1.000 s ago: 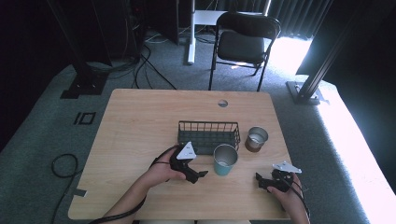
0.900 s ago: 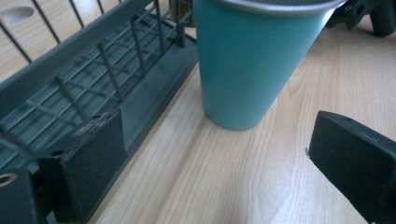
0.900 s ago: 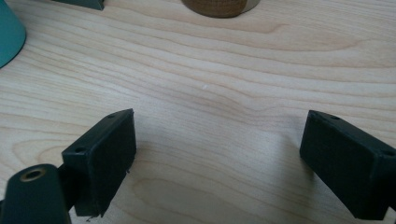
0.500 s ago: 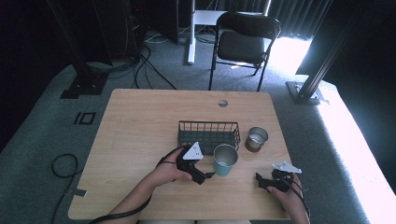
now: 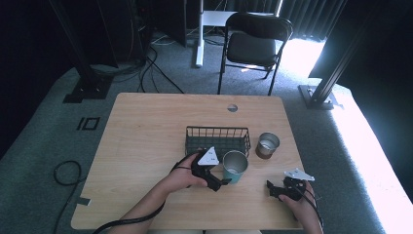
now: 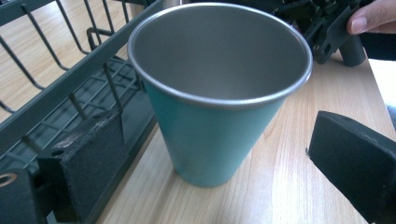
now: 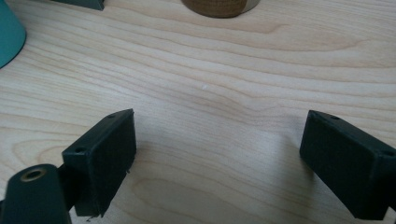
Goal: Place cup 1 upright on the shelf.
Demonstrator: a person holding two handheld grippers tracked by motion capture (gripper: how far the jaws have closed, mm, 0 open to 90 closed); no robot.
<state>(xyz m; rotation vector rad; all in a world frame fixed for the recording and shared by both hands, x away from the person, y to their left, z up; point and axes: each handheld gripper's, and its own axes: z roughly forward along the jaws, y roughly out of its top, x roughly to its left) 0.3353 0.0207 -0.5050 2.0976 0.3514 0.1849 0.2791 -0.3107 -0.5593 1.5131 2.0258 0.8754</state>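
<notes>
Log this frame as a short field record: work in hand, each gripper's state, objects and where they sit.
work: left gripper closing in on teal cup
left gripper: open, jaws either side of the cup, no contact seen
right gripper: open, low over bare table, holding nothing
teal cup: upright, empty, just in front of wire basket
brown cup: upright, right of the basket
</notes>
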